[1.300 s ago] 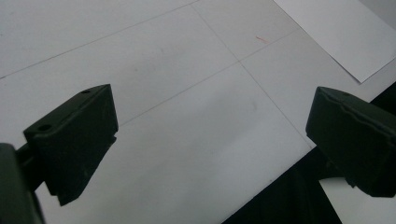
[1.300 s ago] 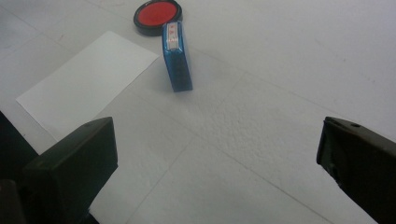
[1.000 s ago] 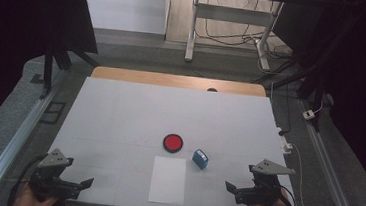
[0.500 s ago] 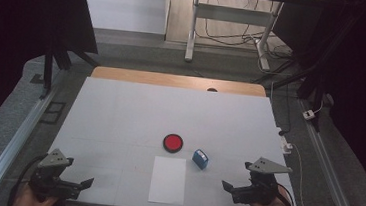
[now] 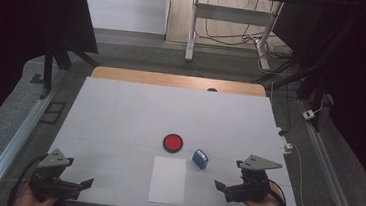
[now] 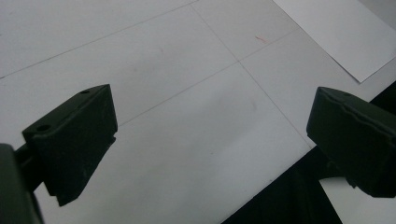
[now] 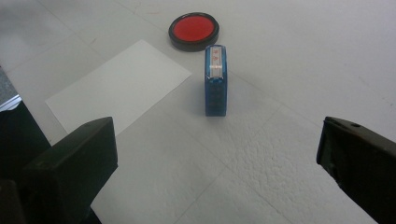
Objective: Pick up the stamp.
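From the high view, a pale grey table (image 5: 120,112) stands in a dim room, with desk legs and loose cables on the floor beyond it. Near the table's front edge lie a white sheet of paper (image 5: 168,179), a round red ink pad (image 5: 173,143) just behind it, and a small blue stamp (image 5: 199,158) just right of the sheet. The left gripper (image 5: 76,184) hovers at the front left corner, well apart from everything. The right gripper (image 5: 223,188) sits near the stamp, pointing toward it.

In the left gripper view, its jaws are spread wide over bare table, with a corner of the paper (image 6: 341,32) beyond.

In the right gripper view, its jaws are also spread wide and hold nothing. The stamp (image 7: 215,81) lies straight ahead between them. It looks like a light, rigid plastic block with smooth, possibly slippery sides, best pinched across its two long flat faces. Small red marks show on its label strip, too small to read. The ink pad (image 7: 194,30) bears no visible writing.
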`<state>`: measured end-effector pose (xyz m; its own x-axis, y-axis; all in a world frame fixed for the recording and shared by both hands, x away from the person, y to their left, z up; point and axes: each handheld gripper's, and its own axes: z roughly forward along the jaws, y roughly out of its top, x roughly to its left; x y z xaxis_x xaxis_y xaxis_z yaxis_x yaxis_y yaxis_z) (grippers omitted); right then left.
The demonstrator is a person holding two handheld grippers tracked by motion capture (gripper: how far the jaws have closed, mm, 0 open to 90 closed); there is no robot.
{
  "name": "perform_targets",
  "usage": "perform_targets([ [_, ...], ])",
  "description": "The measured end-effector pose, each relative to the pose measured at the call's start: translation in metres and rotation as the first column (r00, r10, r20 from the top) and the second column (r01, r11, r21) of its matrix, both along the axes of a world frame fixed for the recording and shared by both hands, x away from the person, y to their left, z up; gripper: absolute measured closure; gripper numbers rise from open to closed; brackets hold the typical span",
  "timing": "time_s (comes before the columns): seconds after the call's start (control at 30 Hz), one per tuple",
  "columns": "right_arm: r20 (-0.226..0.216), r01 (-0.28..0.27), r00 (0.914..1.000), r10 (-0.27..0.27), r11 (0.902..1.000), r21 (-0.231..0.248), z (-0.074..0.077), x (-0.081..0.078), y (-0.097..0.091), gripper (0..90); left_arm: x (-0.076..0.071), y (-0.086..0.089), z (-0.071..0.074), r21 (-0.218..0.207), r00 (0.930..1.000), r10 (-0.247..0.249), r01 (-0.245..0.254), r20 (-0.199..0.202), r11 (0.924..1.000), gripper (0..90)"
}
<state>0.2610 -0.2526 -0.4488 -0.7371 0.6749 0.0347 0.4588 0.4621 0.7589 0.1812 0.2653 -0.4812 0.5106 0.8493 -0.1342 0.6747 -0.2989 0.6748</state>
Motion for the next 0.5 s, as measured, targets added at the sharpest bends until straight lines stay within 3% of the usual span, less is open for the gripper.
perform_targets([
  [0.2, -0.002, -0.012, 0.9999, 0.013, 0.9990, 0.043, 0.002, 0.004, 0.003, 0.0, 0.000, 0.000, 0.000, 0.002, 1.0000, -0.002, 0.002, 0.000, 1.0000, 2.3],
  [0.5, -0.008, -0.026, 0.9996, 0.026, 0.9990, 0.036, 0.005, 0.012, 0.011, 0.0, 0.000, -0.001, 0.000, 0.006, 1.0000, -0.003, 0.003, 0.003, 1.0000, 2.1],
])
